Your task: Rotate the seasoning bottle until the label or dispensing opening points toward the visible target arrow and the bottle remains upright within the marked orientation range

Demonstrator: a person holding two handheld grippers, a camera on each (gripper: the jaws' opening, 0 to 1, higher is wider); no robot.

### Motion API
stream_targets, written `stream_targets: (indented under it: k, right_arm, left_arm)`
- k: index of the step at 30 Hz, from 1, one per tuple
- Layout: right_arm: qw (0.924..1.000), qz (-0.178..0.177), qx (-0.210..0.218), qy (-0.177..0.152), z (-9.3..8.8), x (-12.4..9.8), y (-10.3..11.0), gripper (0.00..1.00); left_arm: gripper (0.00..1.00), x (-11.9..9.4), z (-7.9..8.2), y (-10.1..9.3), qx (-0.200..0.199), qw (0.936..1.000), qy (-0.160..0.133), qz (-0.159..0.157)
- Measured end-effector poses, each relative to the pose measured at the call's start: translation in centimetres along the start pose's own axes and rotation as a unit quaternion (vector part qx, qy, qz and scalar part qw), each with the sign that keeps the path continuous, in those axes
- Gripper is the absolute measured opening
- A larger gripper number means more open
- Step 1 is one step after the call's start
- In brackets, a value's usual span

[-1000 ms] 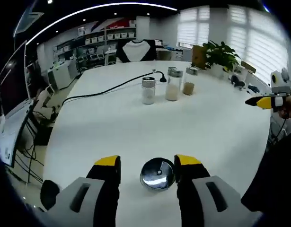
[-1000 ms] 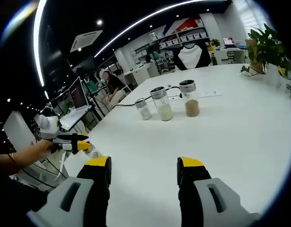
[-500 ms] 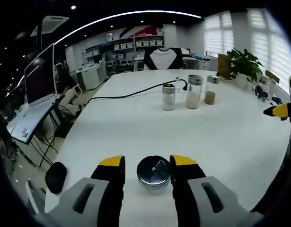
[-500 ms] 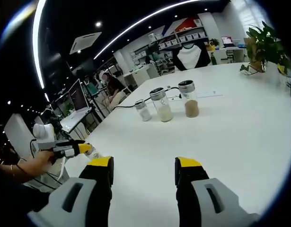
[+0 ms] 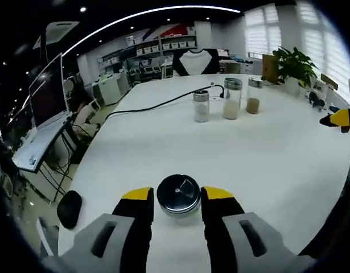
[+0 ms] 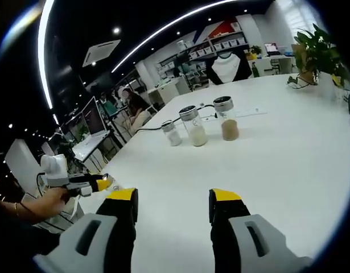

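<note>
Steel-capped seasoning bottle (image 5: 178,195) upright between my left gripper (image 5: 177,194) tips, jaws closed against it, my right gripper (image 6: 173,197) parted and empty, three jars (image 6: 198,126) far across white table (image 6: 277,153)

The left gripper (image 5: 177,196) holds the seasoning bottle (image 5: 178,195) between its yellow tips on the white table (image 5: 266,153).

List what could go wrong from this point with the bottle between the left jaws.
The seasoning bottle stands near the table's near edge; a clumsy twist by the left gripper might tip it off. No target arrow is visible, so overshooting the turn is likely. The right gripper is open and far from helping.
</note>
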State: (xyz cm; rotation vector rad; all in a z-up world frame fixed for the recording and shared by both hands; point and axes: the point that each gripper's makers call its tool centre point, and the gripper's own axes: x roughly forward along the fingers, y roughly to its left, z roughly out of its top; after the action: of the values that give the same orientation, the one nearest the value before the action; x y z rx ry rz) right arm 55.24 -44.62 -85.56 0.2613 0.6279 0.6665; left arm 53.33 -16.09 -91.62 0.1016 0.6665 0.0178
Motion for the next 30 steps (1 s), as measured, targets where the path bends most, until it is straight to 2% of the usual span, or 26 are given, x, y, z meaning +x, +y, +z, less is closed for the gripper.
stream_targets:
  k: [1, 4, 7, 12, 17, 21, 23, 25, 26, 28, 29, 30]
  right_arm:
    - [1.0, 0.0, 0.001, 0.001, -0.1, 0.0, 0.0, 0.48]
    - [1.0, -0.003, 0.001, 0.001, -0.1, -0.1, -0.1, 0.48]
    - [1.0, -0.004, 0.0, 0.001, -0.2, -0.2, -0.1, 0.48]
    - [0.9999, 0.001, -0.012, 0.004, -0.3, -0.1, 0.3, 0.48]
    - [0.9998, 0.005, -0.02, 0.007, -0.3, 0.0, 0.8, 0.48]
    - [0.9995, 0.004, -0.03, 0.013, -0.6, 0.1, 1.0, 0.48]
    - [0.9995, 0.007, -0.027, 0.014, -0.6, 0.1, 1.0, 0.48]
    - [0.9993, 0.007, -0.032, 0.017, -0.7, 0.1, 1.1, 0.48]
    - [0.9993, 0.007, -0.033, 0.017, -0.7, 0.1, 1.1, 0.48]
    - [0.9992, 0.007, -0.035, 0.019, -0.8, 0.1, 1.1, 0.48]
    - [0.9991, 0.007, -0.036, 0.02, -0.9, 0.1, 1.1, 0.48]
    - [0.9991, 0.007, -0.036, 0.021, -0.9, 0.1, 1.0, 0.48]
  left_arm:
    - [0.33, -0.1, 0.0, -0.2, -0.002, 0.9999, 0.001, -0.01]
    - [0.33, -0.3, 0.0, -0.3, 0.005, 0.9999, 0.002, -0.014]
    - [0.33, -0.2, -0.1, -0.1, 0.028, 0.9992, -0.001, -0.026]
    - [0.32, -0.1, -0.1, 0.0, 0.061, 0.9954, 0.006, -0.074]
    - [0.32, 0.0, 0.1, 0.0, 0.118, 0.9816, 0.009, -0.15]
    - [0.32, -0.4, 0.2, -0.3, 0.148, 0.9712, 0.003, -0.187]
    - [0.32, -0.6, 0.3, -0.7, 0.168, 0.9626, 0.003, -0.213]
    - [0.32, -0.8, 0.2, -1.1, 0.196, 0.9482, 0.002, -0.25]
    - [0.32, -0.8, 0.2, -1.1, 0.205, 0.9437, 0.004, -0.26]
    - [0.32, -1.3, 0.0, -1.6, 0.224, 0.9279, 0.014, -0.298]
    - [0.32, -1.4, -0.2, -1.7, 0.227, 0.9232, 0.02, -0.309]
    - [0.32, -1.7, -0.2, -1.9, 0.245, 0.9109, 0.022, -0.331]
